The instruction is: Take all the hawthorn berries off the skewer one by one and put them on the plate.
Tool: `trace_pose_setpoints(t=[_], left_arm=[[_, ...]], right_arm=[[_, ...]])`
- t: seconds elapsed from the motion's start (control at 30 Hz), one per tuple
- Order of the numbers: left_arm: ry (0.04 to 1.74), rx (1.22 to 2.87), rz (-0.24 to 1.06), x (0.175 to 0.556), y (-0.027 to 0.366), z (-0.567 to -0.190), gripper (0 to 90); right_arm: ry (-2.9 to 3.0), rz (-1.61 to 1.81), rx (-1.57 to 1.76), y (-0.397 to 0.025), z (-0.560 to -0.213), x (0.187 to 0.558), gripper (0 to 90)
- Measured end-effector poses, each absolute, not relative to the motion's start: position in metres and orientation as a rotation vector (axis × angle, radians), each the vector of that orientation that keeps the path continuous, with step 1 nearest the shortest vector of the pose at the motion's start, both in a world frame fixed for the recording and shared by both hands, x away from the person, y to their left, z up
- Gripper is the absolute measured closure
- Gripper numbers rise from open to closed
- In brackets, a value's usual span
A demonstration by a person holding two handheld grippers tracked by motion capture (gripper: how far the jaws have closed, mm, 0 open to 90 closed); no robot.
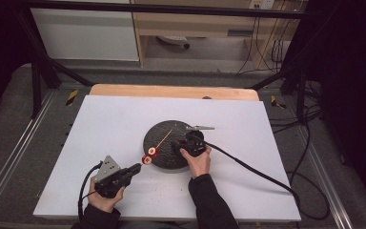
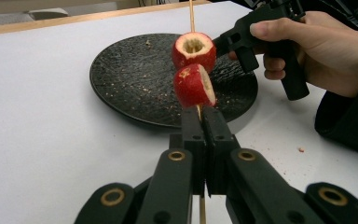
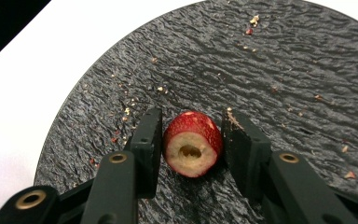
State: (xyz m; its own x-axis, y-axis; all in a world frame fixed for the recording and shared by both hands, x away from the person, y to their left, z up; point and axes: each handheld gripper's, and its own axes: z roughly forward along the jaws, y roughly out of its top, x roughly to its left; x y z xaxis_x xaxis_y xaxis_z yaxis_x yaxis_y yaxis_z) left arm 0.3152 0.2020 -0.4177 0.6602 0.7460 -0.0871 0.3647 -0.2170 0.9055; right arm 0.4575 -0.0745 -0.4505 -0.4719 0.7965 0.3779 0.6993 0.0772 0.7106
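The left gripper (image 2: 200,116) has its jaws pressed together on a thin skewer (image 2: 191,16), which rises from its tips over the near rim of a dark plate (image 2: 121,79) with two cored red fruit pieces (image 2: 193,70) threaded just beyond the tips, likely held steady to take a third. To its right, the right gripper (image 3: 192,135) rests on the plate, jaws spread either side of a loose fruit piece (image 3: 192,144), not yet pinching. Bare white table (image 1: 105,124) surrounds the plate, leaving free room.
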Motion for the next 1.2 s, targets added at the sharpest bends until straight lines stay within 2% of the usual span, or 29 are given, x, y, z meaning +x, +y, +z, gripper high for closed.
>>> trace_pose_setpoints(t=[0.3, 0.6, 0.73, 0.97, 1.2], left_arm=[[0.885, 1.827, 0.454, 0.315, 0.202, -0.418, 88.5], [0.884, 1.830, 0.455, 0.315, 0.201, -0.418, 88.5], [0.884, 1.831, 0.455, 0.315, 0.201, -0.418, 88.5], [0.882, 1.833, 0.455, 0.315, 0.201, -0.418, 88.5], [0.880, 1.833, 0.456, 0.315, 0.200, -0.418, 88.5]], right_arm=[[2.214, 1.375, 1.487, -0.078, -0.439, 0.453, 42.7], [2.228, 1.449, 1.420, -0.086, -0.423, 0.441, 19.2], [2.253, 1.461, 1.374, -0.087, -0.418, 0.434, 11.6], [2.279, 1.505, 1.334, -0.085, -0.413, 0.423, 4.2], [2.285, 1.549, 1.331, -0.083, -0.410, 0.415, 3.7]])
